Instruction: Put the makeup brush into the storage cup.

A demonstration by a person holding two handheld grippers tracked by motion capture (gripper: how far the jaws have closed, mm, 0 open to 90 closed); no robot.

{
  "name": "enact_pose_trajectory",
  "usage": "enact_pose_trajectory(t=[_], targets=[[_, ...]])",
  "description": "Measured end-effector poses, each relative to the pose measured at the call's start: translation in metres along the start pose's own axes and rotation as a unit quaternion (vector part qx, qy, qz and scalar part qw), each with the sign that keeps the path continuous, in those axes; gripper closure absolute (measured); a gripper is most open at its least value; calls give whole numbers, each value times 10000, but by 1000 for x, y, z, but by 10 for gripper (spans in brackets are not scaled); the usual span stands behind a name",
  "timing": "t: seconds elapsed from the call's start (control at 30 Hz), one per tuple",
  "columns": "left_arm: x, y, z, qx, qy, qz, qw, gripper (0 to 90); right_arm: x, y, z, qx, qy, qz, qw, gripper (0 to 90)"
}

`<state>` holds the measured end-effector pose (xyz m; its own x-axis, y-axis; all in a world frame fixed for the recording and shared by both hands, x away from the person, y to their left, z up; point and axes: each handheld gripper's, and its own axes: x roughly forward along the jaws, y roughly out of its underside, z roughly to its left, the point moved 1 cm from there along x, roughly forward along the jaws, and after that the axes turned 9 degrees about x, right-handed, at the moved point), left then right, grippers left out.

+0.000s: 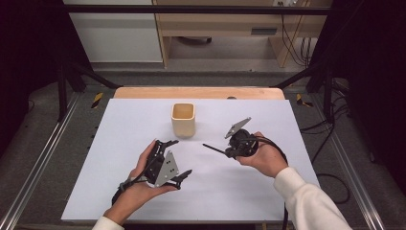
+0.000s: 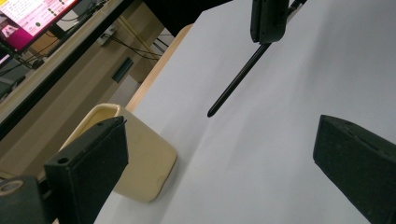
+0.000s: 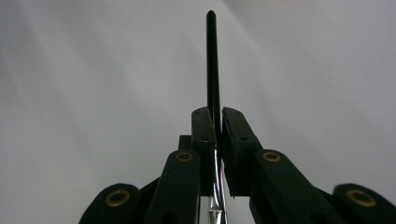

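A cream square cup [image 1: 183, 119] stands upright on the white table sheet [image 1: 143, 115], toward the back middle. My right gripper [image 1: 229, 149] is shut on a thin black pen [image 1: 213, 148], which sticks out to the left, a little above the sheet. In the right gripper view the pen [image 3: 212, 65] runs straight up from between the closed jaws of the right gripper [image 3: 218, 116]. My left gripper [image 1: 178, 158] is open and holds nothing, in front of the cup. The left gripper view has the cup [image 2: 140, 163] at lower left and the pen [image 2: 238, 79] beyond the wide-apart jaws.
The white sheet covers a wooden table whose far edge [image 1: 198, 92] shows behind it. A wooden desk [image 1: 225, 24] and cables stand farther back. Black frame rails flank both sides. A screen [image 2: 32, 18] shows at the upper left of the left gripper view.
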<state>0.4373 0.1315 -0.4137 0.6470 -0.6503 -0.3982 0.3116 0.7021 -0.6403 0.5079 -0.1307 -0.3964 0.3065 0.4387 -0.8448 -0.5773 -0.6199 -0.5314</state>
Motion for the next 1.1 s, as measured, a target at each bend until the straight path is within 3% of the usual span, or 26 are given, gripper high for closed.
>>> enact_pose_trajectory(t=[0.37, 0.87, 0.97, 1.0, 1.1], targets=[[3, 1, -3, 233, -26, 110, 9997, 29, 2, -14, 18, -324, -73, 269, 9991, 838], [11, -2, -8, 530, -5, 144, 9985, 30, 0, -21, 25, -405, -119, 300, 9987, 838], [12, -2, -8, 558, -41, 163, 9983, 32, 0, -22, 27, -410, -137, 306, 9986, 838], [11, -1, -10, 428, 18, 237, 9988, 33, 0, -23, 28, -431, -148, 318, 9985, 838], [12, -1, -11, 508, 20, 226, 9985, 38, 0, -23, 30, -460, -160, 338, 9982, 838]])
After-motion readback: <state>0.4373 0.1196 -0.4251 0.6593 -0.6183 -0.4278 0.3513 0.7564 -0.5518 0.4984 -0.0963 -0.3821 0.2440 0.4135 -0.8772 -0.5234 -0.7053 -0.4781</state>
